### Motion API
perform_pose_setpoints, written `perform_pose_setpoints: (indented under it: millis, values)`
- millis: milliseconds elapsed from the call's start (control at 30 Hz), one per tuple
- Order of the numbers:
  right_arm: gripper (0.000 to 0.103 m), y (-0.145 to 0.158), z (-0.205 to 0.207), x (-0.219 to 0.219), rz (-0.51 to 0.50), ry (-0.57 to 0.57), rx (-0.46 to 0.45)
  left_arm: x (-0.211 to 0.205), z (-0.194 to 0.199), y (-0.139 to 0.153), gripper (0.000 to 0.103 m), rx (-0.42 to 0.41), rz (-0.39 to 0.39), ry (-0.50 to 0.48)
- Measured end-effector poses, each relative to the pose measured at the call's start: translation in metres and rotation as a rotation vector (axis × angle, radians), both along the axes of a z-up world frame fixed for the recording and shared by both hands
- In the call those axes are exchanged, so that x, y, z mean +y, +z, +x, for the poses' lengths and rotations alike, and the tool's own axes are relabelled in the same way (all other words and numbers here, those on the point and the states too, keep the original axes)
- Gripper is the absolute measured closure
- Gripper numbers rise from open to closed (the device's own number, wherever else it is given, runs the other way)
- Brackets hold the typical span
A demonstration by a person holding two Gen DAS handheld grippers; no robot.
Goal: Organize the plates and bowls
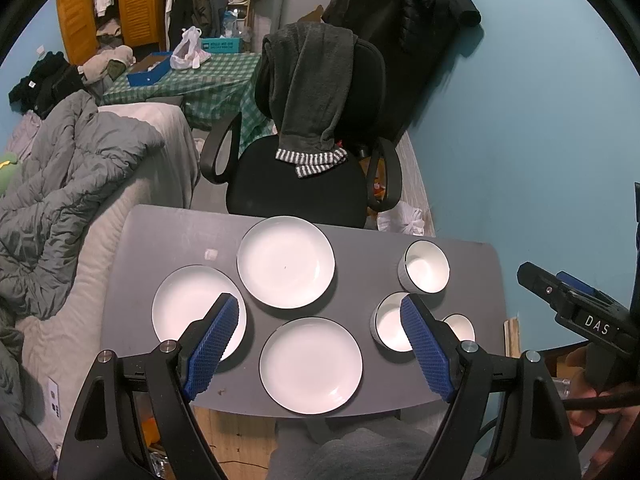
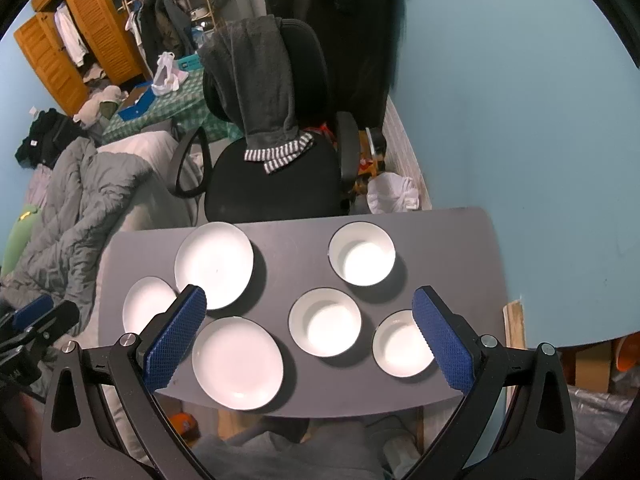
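Note:
Three white plates lie on the grey table (image 1: 160, 236): a far plate (image 1: 285, 261), a left plate (image 1: 188, 308) and a near plate (image 1: 311, 365). Three white bowls stand on the right: a far bowl (image 2: 362, 255), a middle bowl (image 2: 325, 323) and a near right bowl (image 2: 400, 344). My left gripper (image 1: 320, 320) is open and empty, high above the near plate. My right gripper (image 2: 310, 312) is open and empty, high above the middle bowl. The left finger (image 1: 214, 344) hides part of the left plate.
A black office chair (image 1: 304, 168) draped with a grey garment stands behind the table. A bed with a grey duvet (image 1: 68, 184) lies to the left. A blue wall (image 1: 520, 140) is on the right. My right gripper shows in the left wrist view (image 1: 576, 312).

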State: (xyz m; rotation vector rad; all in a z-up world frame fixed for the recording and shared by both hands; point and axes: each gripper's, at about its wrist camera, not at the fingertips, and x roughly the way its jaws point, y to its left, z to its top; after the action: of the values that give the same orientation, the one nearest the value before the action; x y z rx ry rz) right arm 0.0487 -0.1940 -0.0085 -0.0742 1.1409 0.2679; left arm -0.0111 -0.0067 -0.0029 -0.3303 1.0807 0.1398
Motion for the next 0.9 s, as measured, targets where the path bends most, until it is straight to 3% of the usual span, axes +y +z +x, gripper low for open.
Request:
perform_pose_setpoints:
  millis: [900]
  values:
    - [0.002, -0.001, 0.012, 0.011, -0.003, 0.022, 0.008, 0.007, 0.002, -0.001, 0.019, 0.003, -0.006, 0.016]
